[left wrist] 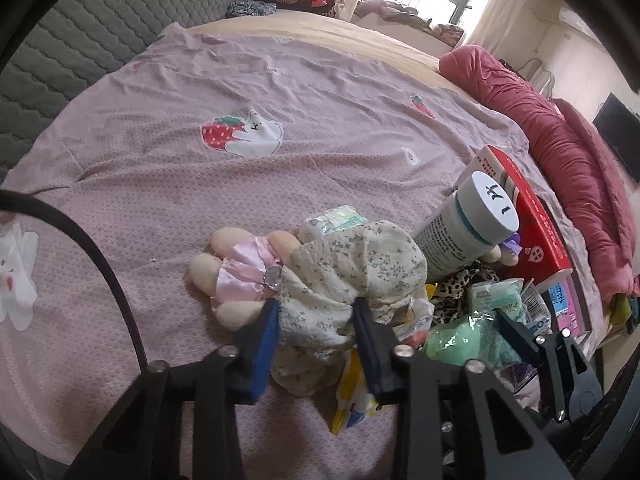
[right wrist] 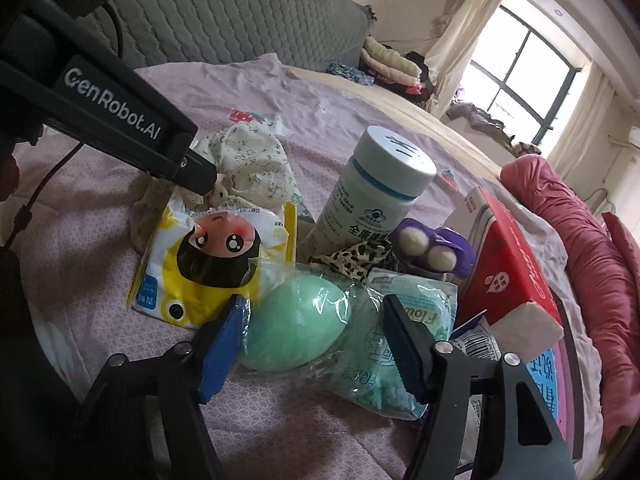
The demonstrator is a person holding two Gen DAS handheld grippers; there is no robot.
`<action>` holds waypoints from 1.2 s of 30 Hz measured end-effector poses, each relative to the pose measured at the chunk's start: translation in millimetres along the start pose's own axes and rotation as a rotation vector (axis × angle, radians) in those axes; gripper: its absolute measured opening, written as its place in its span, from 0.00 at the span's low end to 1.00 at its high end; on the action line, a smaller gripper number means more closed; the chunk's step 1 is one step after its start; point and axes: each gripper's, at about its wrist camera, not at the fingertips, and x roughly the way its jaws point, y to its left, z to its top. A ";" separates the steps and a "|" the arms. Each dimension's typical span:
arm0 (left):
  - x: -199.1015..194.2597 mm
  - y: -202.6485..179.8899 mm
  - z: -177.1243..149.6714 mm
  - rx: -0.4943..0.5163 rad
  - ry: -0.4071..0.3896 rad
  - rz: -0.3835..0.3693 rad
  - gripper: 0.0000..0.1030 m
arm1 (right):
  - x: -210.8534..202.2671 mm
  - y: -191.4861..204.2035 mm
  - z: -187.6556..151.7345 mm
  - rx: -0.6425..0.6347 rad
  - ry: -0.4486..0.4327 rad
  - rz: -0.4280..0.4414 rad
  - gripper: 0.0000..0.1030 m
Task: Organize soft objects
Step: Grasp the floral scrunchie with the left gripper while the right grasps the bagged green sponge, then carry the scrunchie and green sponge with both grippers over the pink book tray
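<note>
Nearest, the left gripper (left wrist: 316,316) pinches the floral cloth (left wrist: 352,276) on the bed (left wrist: 160,184). Only the right wrist view shows the right gripper (right wrist: 316,320), half-wide, pads touching the green pouch (right wrist: 296,324); bottle (right wrist: 380,184) at twelve o'clock.

Floral cloth (left wrist: 352,268) crinkled; green pack (right wrist: 320,320) glossy plastic.

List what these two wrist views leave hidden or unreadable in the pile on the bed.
- Plush doll, left wrist view: its head is hidden under the floral cloth.
- Red box, right wrist view: its lower end is covered by the right tool.
- White bottle, right wrist view: its base is hidden by the leopard-print fabric.
- Purple toy, right wrist view: only partly seen, kind unclear.
</note>
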 end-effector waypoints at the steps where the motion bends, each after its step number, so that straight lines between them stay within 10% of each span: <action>1: 0.8 0.7 0.4 -0.005 0.003 -0.008 0.28 | 0.2 -0.2 0.2 -0.003 -0.001 0.002 0.56; 8: -1.8 8.3 -0.2 -0.046 -0.013 -0.053 0.14 | -12.3 2.9 -0.4 -0.012 -0.043 0.011 0.48; 36: -75.7 -25.6 -12.7 0.004 -0.186 -0.180 0.14 | -79.5 -34.3 -1.6 0.117 -0.196 -0.028 0.48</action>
